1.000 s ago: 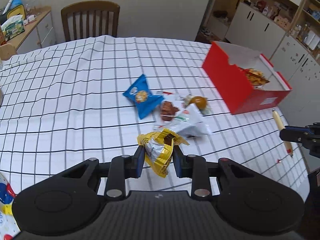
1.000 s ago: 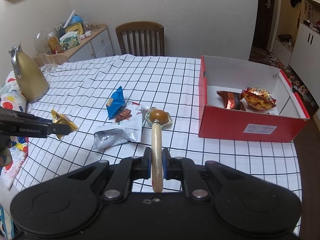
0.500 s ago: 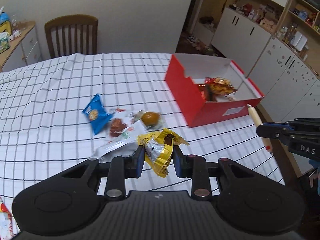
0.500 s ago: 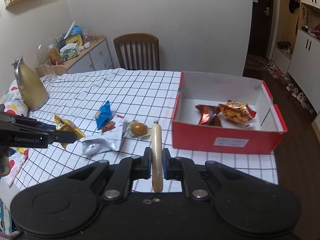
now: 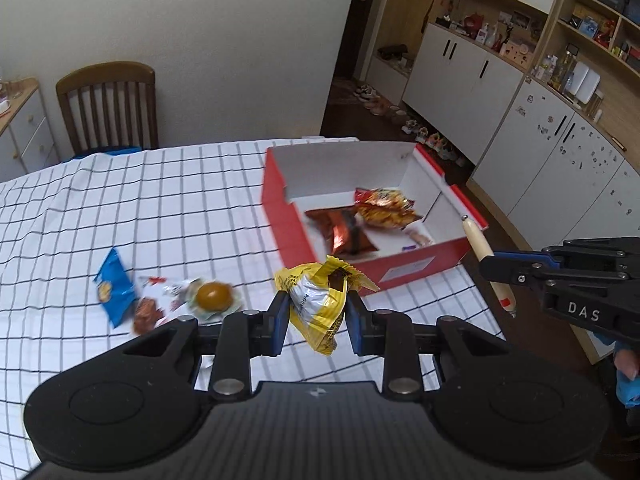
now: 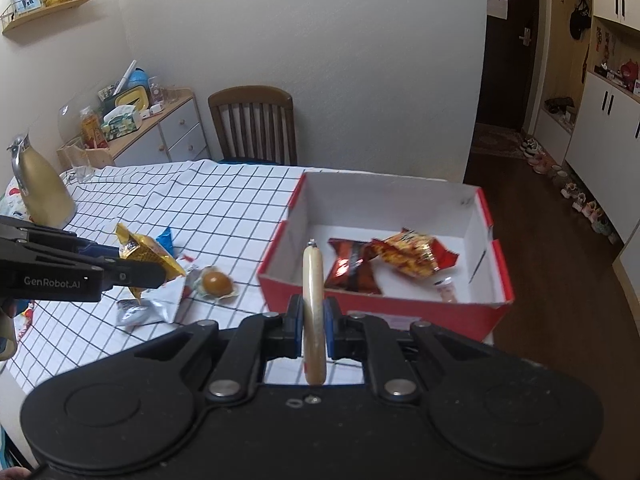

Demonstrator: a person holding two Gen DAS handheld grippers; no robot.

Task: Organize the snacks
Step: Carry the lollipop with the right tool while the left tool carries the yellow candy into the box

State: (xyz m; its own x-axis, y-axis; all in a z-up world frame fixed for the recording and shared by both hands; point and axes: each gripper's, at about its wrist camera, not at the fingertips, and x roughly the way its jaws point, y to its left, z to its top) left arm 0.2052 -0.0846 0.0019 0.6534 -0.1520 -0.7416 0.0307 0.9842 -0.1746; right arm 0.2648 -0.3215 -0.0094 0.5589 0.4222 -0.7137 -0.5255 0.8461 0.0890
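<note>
My left gripper point(image 5: 319, 318) is shut on a yellow and silver snack packet point(image 5: 320, 300), held in the air just short of the near wall of the red box point(image 5: 288, 224). My right gripper point(image 6: 312, 328) is shut on a pale sausage stick point(image 6: 313, 280) that points at the red box point(image 6: 360, 302). Inside the box lie a dark red packet point(image 6: 350, 266), an orange chip bag point(image 6: 414, 256) and a small pink item point(image 6: 446, 290). Left of the box, a blue packet point(image 5: 114, 290), a round brown snack point(image 5: 214, 295) and a white packet point(image 6: 160, 304) lie on the cloth.
The table wears a white checked cloth point(image 5: 160, 208). A wooden chair point(image 5: 108, 104) stands at the far side. A gold jug point(image 6: 40, 192) and a glass point(image 6: 78, 160) stand at the table's left end. White cabinets point(image 5: 520, 128) line the right wall.
Both grippers have travelled with their snacks toward the red box, which now looks larger and nearer. The loose snacks have slid left in both views.
</note>
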